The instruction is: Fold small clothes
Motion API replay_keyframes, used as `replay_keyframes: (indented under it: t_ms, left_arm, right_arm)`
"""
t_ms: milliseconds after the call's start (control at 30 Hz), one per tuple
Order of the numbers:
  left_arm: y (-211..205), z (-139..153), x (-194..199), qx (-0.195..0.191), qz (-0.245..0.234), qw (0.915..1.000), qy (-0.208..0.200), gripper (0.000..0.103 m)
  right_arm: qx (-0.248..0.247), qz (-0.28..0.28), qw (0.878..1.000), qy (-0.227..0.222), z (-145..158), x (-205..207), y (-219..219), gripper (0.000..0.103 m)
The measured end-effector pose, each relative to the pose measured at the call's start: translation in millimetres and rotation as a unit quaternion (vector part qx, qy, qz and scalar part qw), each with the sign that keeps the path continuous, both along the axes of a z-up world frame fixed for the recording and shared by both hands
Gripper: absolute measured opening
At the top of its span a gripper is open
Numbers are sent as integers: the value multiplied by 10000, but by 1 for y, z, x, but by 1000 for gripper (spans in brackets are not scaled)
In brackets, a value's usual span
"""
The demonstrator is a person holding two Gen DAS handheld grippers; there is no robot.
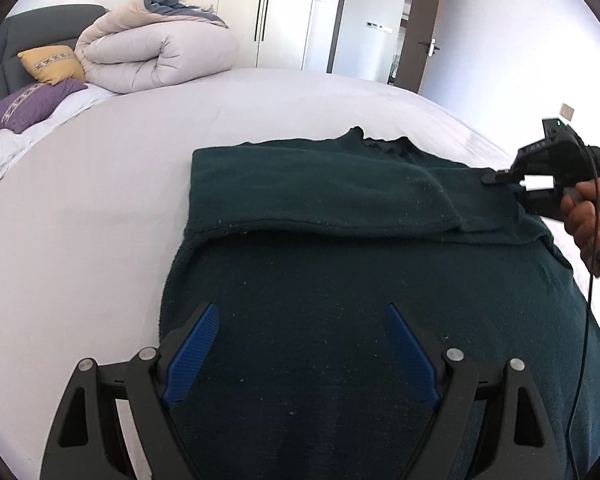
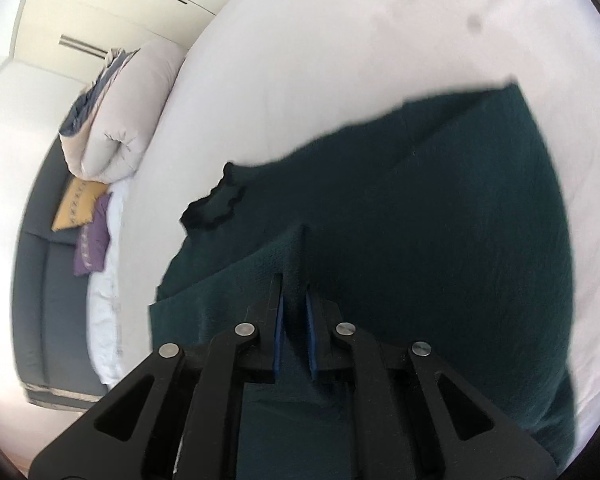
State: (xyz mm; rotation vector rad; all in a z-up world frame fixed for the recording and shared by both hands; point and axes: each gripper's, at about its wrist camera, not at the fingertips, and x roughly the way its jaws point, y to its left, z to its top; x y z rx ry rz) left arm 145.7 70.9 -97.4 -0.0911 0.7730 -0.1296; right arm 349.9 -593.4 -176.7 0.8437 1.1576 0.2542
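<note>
A dark green sweater (image 1: 320,280) lies flat on the white bed sheet (image 1: 100,220), collar (image 1: 380,142) at the far end. One sleeve (image 1: 320,196) is folded across its chest. My left gripper (image 1: 300,312) hovers open over the sweater's lower body, nothing between its blue pads. In the left wrist view a person's hand holds my right gripper (image 1: 490,178) at the sweater's right shoulder. The right wrist view shows that gripper (image 2: 294,284) shut on a pinched ridge of the sweater (image 2: 440,240), near the ruffled collar (image 2: 216,208).
A rolled pale duvet (image 1: 156,56) lies at the bed's head beside a yellow pillow (image 1: 54,64) and a purple pillow (image 1: 32,106), against a grey headboard (image 1: 4,52). Wardrobe doors and an open room door (image 1: 420,40) stand beyond. A cable hangs from the right gripper.
</note>
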Motion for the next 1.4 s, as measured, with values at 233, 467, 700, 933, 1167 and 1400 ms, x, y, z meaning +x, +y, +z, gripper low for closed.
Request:
replay_keyframes:
  t_ms: [233,467,700,933,1167,1400]
  left_arm:
    - [-8,8,-11,114,-175,9998,-53,87]
    - [-8,5,-40,106,-179,9998,48,87]
    - [10,-5,-34,-314,44,9991,294,87]
    - [8,-7,-34,-237,6,9993,299,87]
    - [5,-6,-33,-217,6,9992,333,87]
    - [4,-8,-33,-195,-4,9992,349,87]
  right_arm:
    - [-27,376,9993,-82,-10,-42,29,14]
    - [-316,297,9990,-81,0,-47,14,7]
    - [-463,150,9988,18,4,-54,-11,7]
    - [-468,13,9987,192,-7,-59,-22,7]
    - [-387,36,9988,304,-23,-61,-28,7]
    - [-705,30,9975,20,-7,-61,-23,7]
